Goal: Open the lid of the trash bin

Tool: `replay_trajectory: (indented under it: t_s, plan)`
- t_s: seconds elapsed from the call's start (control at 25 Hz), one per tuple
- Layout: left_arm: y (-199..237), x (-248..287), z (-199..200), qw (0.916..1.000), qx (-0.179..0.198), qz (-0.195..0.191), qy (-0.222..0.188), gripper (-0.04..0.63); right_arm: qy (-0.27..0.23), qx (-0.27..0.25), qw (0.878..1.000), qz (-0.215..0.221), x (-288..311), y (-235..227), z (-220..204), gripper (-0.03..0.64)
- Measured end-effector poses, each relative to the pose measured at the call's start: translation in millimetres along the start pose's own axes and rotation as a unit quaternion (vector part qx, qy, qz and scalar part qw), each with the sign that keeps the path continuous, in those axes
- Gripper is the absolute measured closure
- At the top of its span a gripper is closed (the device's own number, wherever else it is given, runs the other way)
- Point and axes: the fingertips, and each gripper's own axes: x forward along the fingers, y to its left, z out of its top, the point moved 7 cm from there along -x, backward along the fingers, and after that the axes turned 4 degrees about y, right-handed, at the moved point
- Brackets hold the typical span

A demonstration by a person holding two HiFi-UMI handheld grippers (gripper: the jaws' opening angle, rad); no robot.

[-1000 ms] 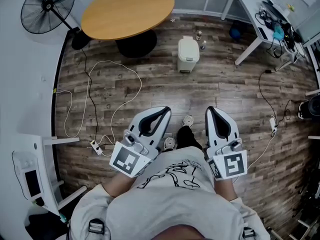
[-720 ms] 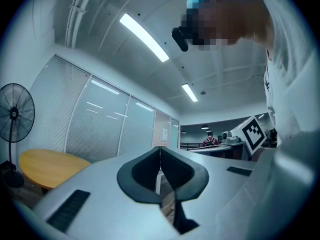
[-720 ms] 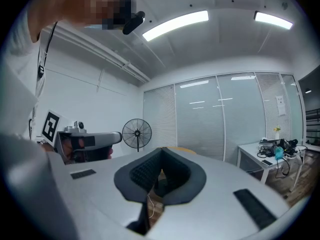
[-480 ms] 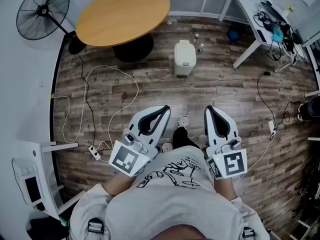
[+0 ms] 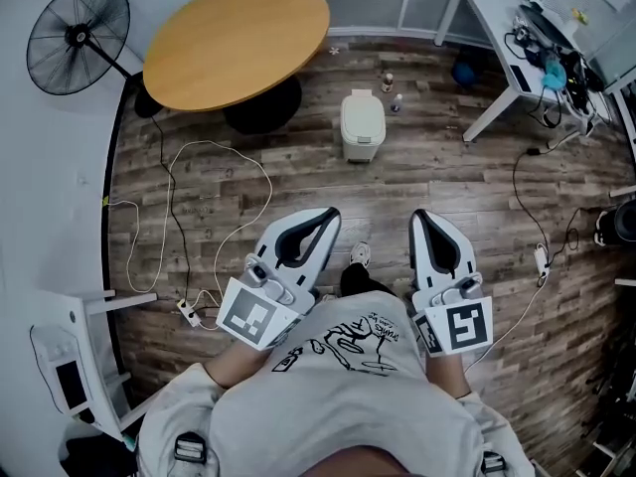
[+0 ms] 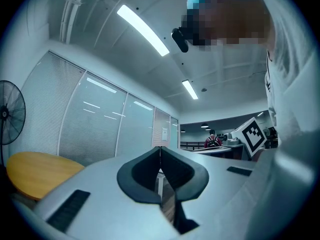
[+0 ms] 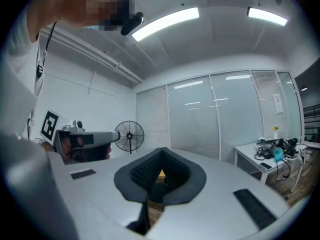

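A small white trash bin (image 5: 362, 125) with its lid down stands on the wood floor, just right of the round table. Both grippers are held close to the person's body, far short of the bin. My left gripper (image 5: 329, 216) is shut with nothing in it, tips pointing toward the bin. My right gripper (image 5: 417, 217) is also shut and empty. In the left gripper view the left gripper (image 6: 160, 148) has its jaws meeting at the tip; the right gripper view shows the right gripper (image 7: 161, 149) the same way. Neither gripper view shows the bin.
A round wooden table (image 5: 237, 40) stands left of the bin and a floor fan (image 5: 78, 36) is at far left. A white desk (image 5: 517, 38) stands at right. White cables (image 5: 214, 207) trail over the floor. Two small bottles (image 5: 391, 92) sit behind the bin.
The view has shifted forward: the bin, table and fan sit a little further left and the bin lower in the frame. Both grippers keep their pose, shut.
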Motion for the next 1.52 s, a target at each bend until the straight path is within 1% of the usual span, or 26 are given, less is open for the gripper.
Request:
replay_trajectory:
  t_s: [0.08,0.44,0.68,0.88,1.08,1.52]
  plan:
    - [1.9,14.2,-1.3,0.9999,0.0,0.001,0.013,0.575,-0.001,0.003,1.0,-0.001,5.0,-13.4,1.6,0.611]
    - [16.4,77.9,-1.1,0.9997,0.001,0.002,0.024,0.575,-0.005,0.008,1.0,0.001,35.4,-72.2,9.2,0.611]
    - [30.3,115.7,-2.8,0.9998,0.008,0.003,0.016,0.575,-0.005,0.008,1.0,0.003,58.2,-104.3,12.1,0.611]
    - [41.5,142.8,-7.9,0.9997,0.007,0.009,0.02,0.575,-0.001,0.009,1.0,0.003,75.2,-130.1,12.4,0.611]
    - [52.2,160.1,-16.4,0.9995,0.001,0.02,0.026,0.575,0.005,0.009,1.0,0.012,90.5,-145.7,10.4,0.611]
    - [68.1,183.3,-22.1,0.9995,-0.004,0.014,0.027,0.575,0.013,0.014,1.0,0.024,112.5,-163.4,7.7,0.611]
